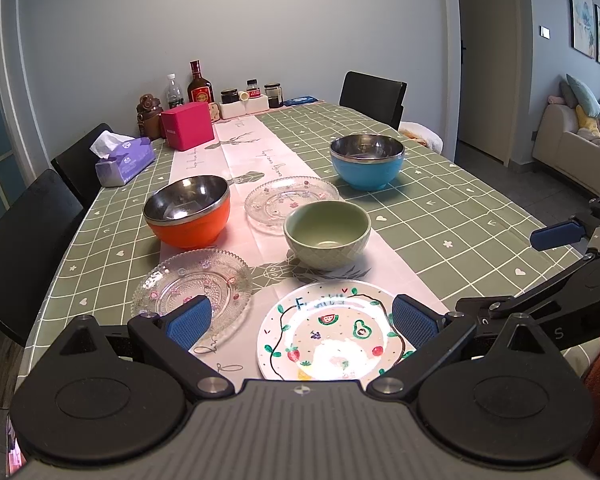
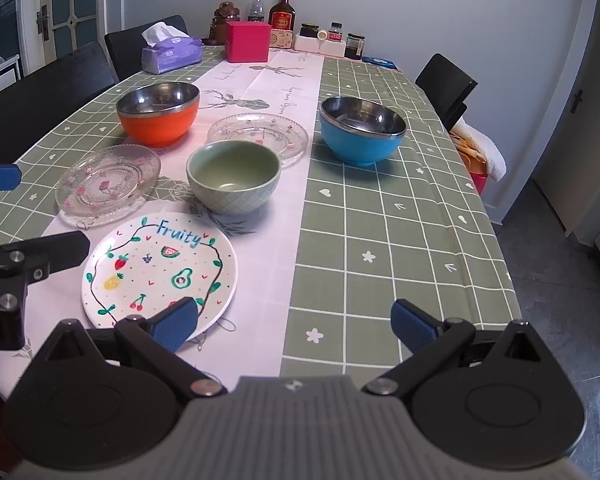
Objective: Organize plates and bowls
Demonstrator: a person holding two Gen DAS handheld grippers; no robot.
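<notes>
Both our grippers, left (image 1: pixel 302 318) and right (image 2: pixel 294 322), gape above glossy fruit-painted plate (image 2: pixel 160 268), ribbed glass plate (image 2: pixel 108 184), checked tablecloth (image 2: pixel 380 208)

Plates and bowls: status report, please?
Left gripper open, right gripper open, both empty. Fruity plate nearest, untouched. Nothing stacked. No obstruction.

On the table (image 2: pixel 380 240), the painted plate (image 2: pixel 160 268) lies nearest, on the runner (image 2: pixel 260 256). Just beyond it to the right stands the ceramic bowl (image 2: pixel 234 176); to the left lies a glass plate (image 2: pixel 108 184). A second glass plate (image 2: pixel 260 132) lies behind the ceramic bowl, partly hidden by it. One steel bowl (image 2: pixel 158 114) stands far left of that plate, another (image 2: pixel 362 130) to its right. At the far end stand a tissue pack (image 2: pixel 172 54), a box (image 2: pixel 248 42) and bottles (image 2: pixel 282 14).
</notes>
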